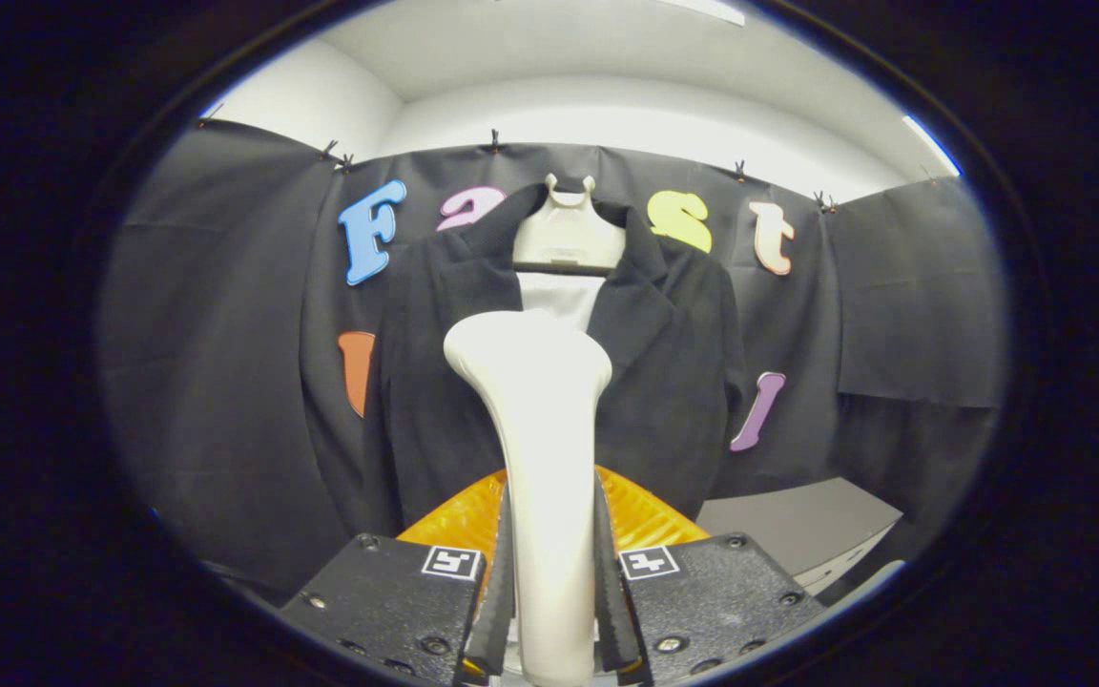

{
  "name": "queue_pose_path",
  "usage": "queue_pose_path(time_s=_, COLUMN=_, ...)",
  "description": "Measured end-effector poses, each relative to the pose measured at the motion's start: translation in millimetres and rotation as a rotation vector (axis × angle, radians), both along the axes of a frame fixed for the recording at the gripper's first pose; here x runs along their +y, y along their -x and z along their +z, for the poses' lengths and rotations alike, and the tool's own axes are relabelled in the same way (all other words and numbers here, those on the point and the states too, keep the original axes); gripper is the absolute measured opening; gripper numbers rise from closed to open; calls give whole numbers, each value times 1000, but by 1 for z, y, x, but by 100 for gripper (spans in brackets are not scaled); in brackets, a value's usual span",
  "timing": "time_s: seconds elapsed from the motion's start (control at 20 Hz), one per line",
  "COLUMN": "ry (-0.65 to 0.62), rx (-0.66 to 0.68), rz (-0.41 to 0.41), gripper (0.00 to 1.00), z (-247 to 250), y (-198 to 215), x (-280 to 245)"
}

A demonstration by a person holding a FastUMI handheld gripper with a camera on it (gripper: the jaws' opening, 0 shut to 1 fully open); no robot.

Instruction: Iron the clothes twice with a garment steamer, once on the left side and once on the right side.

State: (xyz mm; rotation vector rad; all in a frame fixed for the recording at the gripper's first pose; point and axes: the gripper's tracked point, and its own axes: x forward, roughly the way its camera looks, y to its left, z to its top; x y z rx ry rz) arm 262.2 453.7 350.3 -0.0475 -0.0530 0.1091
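A white garment steamer stands upright between my fingers, its handle pinched by both pads and its wide head rising ahead of me. My gripper is shut on that handle. Beyond the steamer head a black jacket hangs on a white hanger form against the black cloth wall. The steamer head covers the jacket's middle; the left front panel and the right front panel both show on either side. The head looks a short way off the cloth, and I cannot tell whether it touches.
A grey table top lies low to the right beyond the fingers. Black cloth walls close the booth on the left, back and right. White room walls and ceiling lights show above the cloth.
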Motion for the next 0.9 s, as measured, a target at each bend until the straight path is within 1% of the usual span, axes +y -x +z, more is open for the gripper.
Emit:
queue_pose_path(time_s=0.2, ry=33, rx=-44, rz=11, gripper=39, z=29, y=-6, x=34)
queue_pose_path(time_s=0.35, ry=64, rx=-60, rz=-3, gripper=39, z=40, y=-19, x=56)
queue_pose_path(time_s=0.55, ry=93, rx=-61, rz=-14, gripper=40, z=45, y=-35, x=80)
queue_pose_path(time_s=0.8, ry=112, rx=-32, rz=-29, gripper=40, z=35, y=-53, x=85)
queue_pose_path(time_s=0.9, ry=98, rx=-8, rz=-26, gripper=40, z=25, y=-59, x=83)
